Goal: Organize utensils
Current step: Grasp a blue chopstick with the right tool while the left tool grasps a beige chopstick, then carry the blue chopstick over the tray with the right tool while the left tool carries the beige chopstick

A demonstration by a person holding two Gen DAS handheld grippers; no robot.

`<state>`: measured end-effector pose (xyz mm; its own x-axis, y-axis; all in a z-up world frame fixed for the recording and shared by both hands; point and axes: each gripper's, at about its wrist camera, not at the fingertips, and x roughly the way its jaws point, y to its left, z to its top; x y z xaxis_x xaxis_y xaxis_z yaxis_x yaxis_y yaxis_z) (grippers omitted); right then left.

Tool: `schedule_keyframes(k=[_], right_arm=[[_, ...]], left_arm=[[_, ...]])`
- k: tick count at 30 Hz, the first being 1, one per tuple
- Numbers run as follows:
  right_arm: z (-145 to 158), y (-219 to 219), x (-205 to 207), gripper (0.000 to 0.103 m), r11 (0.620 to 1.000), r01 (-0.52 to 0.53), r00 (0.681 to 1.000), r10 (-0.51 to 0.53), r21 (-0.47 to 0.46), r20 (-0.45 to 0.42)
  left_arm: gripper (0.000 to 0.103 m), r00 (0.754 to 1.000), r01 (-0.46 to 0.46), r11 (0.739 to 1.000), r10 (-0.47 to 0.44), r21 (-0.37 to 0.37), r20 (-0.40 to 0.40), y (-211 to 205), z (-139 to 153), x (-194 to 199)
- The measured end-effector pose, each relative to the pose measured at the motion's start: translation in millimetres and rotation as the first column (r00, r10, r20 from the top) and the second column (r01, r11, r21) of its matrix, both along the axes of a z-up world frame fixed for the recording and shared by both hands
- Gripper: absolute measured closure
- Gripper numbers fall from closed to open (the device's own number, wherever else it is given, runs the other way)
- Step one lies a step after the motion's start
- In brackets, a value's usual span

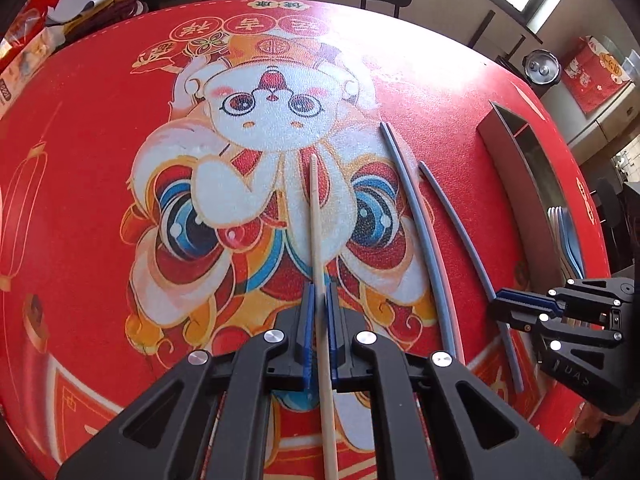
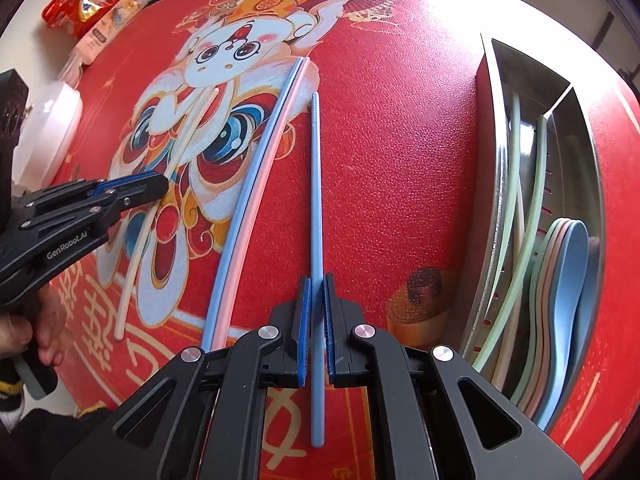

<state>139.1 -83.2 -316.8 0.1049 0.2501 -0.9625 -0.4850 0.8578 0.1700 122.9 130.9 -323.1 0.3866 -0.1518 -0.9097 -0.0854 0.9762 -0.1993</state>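
The left gripper (image 1: 319, 332) is clamped on a cream chopstick (image 1: 316, 220). The right gripper (image 2: 316, 328) is clamped on a blue chopstick (image 2: 316, 200). Each chopstick's long axis runs straight ahead between the fingers. A blue-and-pink pair (image 2: 256, 200) lies between them on the red printed mat (image 2: 400, 140). The steel utensil tray (image 2: 496, 184), holding chopsticks and spoons, lies right of the right gripper, the nearer one.

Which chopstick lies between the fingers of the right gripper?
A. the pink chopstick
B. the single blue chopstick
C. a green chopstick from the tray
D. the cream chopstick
B: in the right wrist view the single blue chopstick runs between the pads of the right gripper, while the pink chopstick lies on the mat to its left beside another blue one.
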Motion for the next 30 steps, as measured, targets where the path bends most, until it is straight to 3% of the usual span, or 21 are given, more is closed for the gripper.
schedule_keyframes(k=[3,12,23,30], right_arm=[[0,-2,-1,0.097,1.000,0.007,1.000,-0.007,-0.003,-0.007],[0,1,-3,0.097,0.999,-0.007,1.000,0.007,-0.047,0.007],[-3,6,-5,0.096,0.998,-0.022,0.999,0.024,-0.066,0.040],[-3,14,-2,0.097,0.997,-0.034,0.997,0.039,-0.070,0.068]], left_arm=[[0.096,1.000,-0.018,1.000,0.018,-0.011,-0.008,-1,-1,-8],[0.096,1.000,-0.007,0.997,0.005,0.076,0.027,-14,0,-20],[0.096,0.998,0.004,0.995,-0.009,0.099,0.058,-20,0,-24],[0.097,0.999,0.001,0.997,-0.005,0.075,0.053,-16,1,-23]])
